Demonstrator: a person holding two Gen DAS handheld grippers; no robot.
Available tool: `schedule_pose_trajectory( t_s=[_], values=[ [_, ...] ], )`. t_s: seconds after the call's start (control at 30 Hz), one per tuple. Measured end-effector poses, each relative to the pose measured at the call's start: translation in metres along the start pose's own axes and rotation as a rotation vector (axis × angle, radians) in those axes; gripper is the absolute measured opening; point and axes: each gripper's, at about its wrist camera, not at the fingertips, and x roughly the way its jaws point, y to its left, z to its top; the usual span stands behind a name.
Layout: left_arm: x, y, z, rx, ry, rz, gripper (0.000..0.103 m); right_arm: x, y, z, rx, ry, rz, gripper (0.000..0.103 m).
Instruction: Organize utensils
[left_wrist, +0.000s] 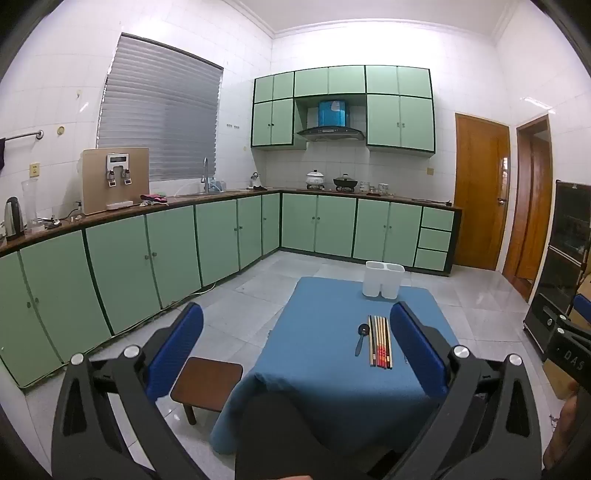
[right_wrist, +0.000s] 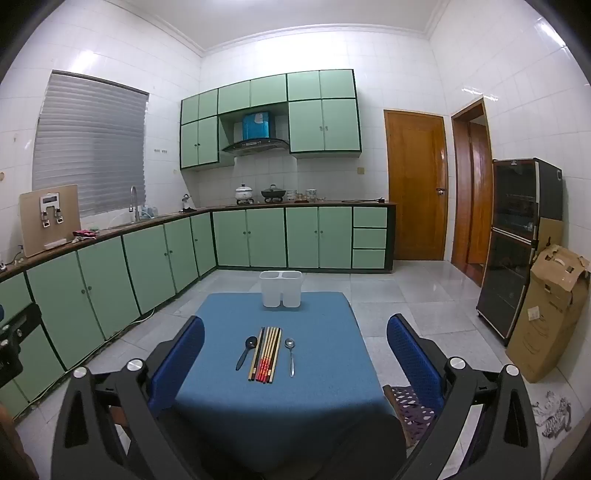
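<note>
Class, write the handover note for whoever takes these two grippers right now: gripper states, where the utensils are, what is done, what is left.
Left gripper: open, empty, short of the table.
Right gripper: open, empty.
On the blue cloth: black spoon, row of chopsticks, metal spoon, side by side.
White holder: far edge, two compartments; nothing sticks out of them.
Done: nothing yet.
Left: move every utensil into the holder.

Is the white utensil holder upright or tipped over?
Upright: the white utensil holder stands on its base on the blue table, both openings facing up.
</note>
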Motion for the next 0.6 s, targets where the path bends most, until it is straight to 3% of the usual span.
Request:
schedule_pose_trajectory(
  t_s=[0.6],
  values=[
    [-0.0035, -0.0001, 0.0018, 0.0, -0.001, -0.003, 0.098, -0.0013, -0.0001, -0.0002, -0.008, -0.002, -0.003, 0.097]
  ],
)
